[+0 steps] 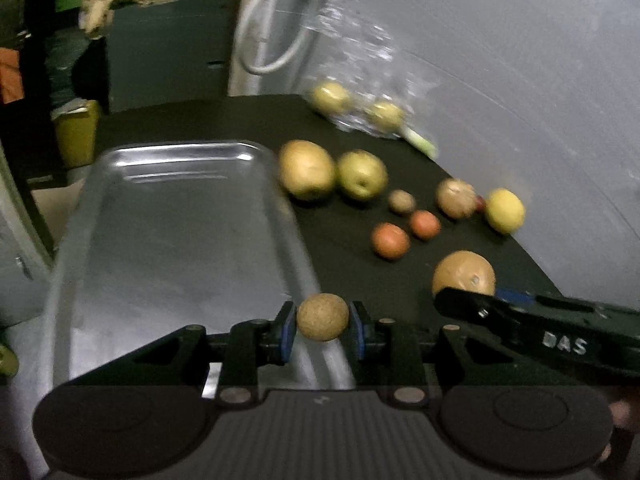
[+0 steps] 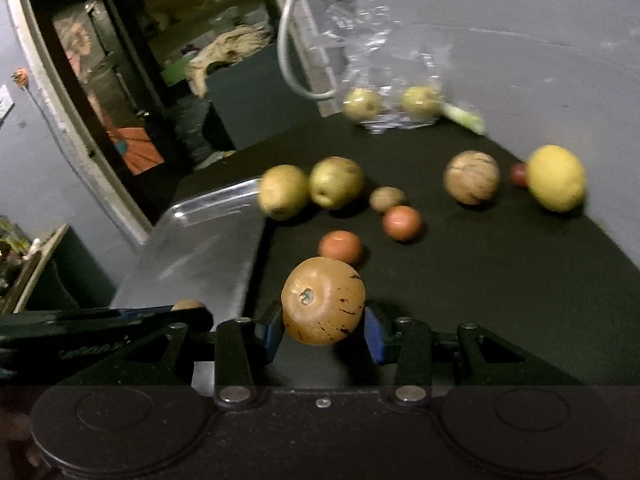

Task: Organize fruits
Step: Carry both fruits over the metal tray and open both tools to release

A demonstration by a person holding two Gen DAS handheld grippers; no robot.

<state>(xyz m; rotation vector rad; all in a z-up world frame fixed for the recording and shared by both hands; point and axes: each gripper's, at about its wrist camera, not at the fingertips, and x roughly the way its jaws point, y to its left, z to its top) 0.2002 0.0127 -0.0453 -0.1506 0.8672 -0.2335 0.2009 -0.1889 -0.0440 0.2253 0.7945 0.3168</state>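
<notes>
Black tabletop (image 2: 480, 280) | left claw (image 1: 322, 330) grips round brown fruit (image 1: 322, 317) | right claw (image 2: 323, 326) grips orange fruit (image 2: 323, 301), stem toward camera

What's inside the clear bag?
Two yellow-green fruits show through the bag. A pale green stalk pokes out. Glare hides anything more.

The metal tray (image 1: 168, 216) looks brushed and shiny. The desk (image 2: 500, 280) is matt black. A crinkled clear plastic bag (image 2: 372, 60) glints. The orange-brown fruit (image 2: 323, 301) has smooth, speckled skin.
</notes>
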